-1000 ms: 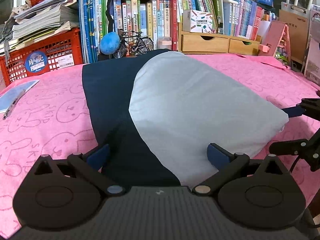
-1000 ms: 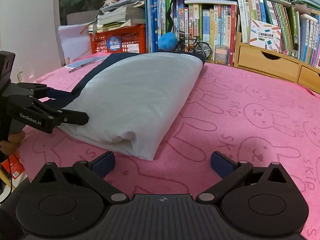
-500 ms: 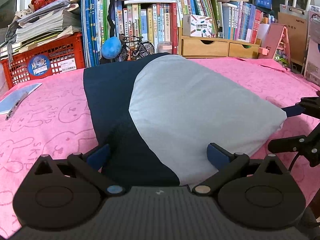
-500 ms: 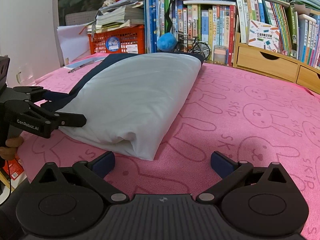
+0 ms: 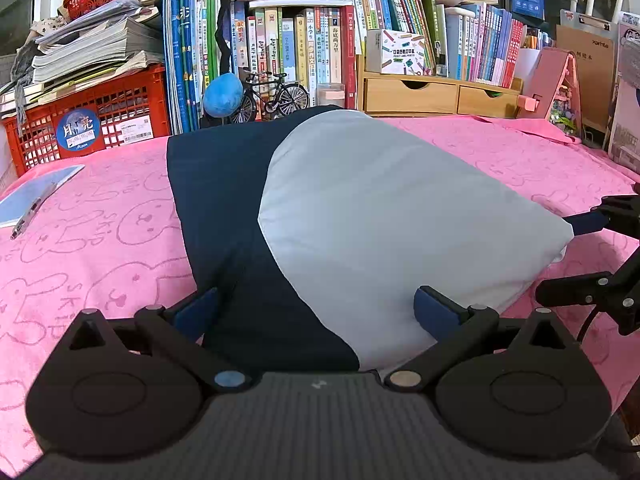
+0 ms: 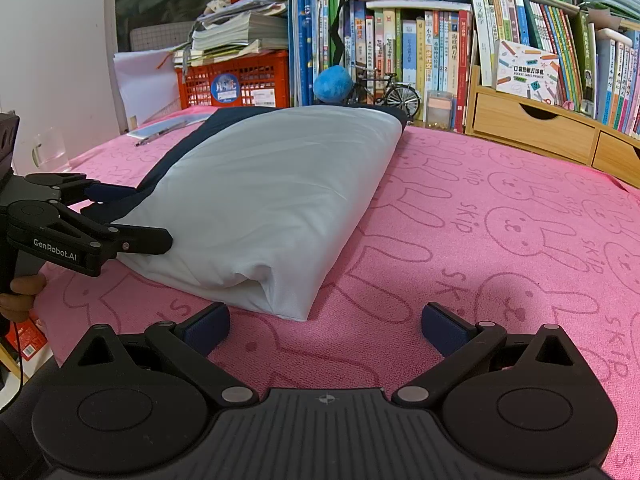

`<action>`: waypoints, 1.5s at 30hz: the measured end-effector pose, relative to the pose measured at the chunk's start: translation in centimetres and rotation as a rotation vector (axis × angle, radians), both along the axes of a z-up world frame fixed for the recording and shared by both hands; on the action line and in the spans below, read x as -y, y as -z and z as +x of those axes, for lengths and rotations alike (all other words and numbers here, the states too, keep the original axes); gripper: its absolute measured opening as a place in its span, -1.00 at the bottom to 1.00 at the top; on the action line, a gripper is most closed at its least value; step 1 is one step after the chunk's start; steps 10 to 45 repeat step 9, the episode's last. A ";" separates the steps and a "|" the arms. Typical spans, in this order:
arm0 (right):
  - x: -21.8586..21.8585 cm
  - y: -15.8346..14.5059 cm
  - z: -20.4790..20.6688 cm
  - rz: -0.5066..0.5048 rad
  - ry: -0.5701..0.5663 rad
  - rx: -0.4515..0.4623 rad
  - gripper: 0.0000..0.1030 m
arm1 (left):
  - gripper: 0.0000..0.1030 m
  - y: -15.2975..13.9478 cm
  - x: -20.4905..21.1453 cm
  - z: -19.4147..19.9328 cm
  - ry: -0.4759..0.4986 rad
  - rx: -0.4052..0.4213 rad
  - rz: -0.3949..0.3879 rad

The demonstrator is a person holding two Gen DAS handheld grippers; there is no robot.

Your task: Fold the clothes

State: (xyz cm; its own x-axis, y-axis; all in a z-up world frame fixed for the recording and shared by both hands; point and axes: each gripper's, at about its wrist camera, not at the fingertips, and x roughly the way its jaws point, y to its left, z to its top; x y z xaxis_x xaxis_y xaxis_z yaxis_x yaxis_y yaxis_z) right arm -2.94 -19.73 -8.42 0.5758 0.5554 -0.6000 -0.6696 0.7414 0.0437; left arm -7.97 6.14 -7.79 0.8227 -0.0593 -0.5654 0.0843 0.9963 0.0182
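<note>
The garment [image 5: 380, 216], folded into a thick bundle with a white panel beside a navy panel, lies on the pink towel [image 6: 500, 240] in front of the bookshelf [image 5: 304, 48].

Left gripper [image 5: 316, 312]: fingers spread wide, one blue pad on each side of the garment's near edge, with the navy-white seam between them. No cloth is pinched. In the right wrist view the same gripper [image 6: 124, 216] sits at the garment's left end, and its fingers bracket the edge there; a fingertip of the holding hand [image 6: 22, 292] shows below it.

Right gripper [image 6: 324, 328]: fingers spread wide over bare towel, just beside the garment's near white corner. It grips nothing.

Behind the garment, against the bookshelf, stand a red crate [image 5: 86, 124], a model bicycle [image 5: 274, 94] and a wooden drawer unit [image 6: 552, 136]. A pen [image 5: 30, 216] lies on the towel, left of the garment.
</note>
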 end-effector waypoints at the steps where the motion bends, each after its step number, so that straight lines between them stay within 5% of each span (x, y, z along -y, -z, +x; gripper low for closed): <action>1: 0.0 0.0 0.0 0.000 0.000 0.000 1.00 | 1.00 0.0 0.0 0.0 0.000 0.000 0.000; 45: 0.0 0.0 0.0 0.000 0.001 0.000 1.00 | 1.00 0.0 -0.1 0.0 0.002 0.000 0.000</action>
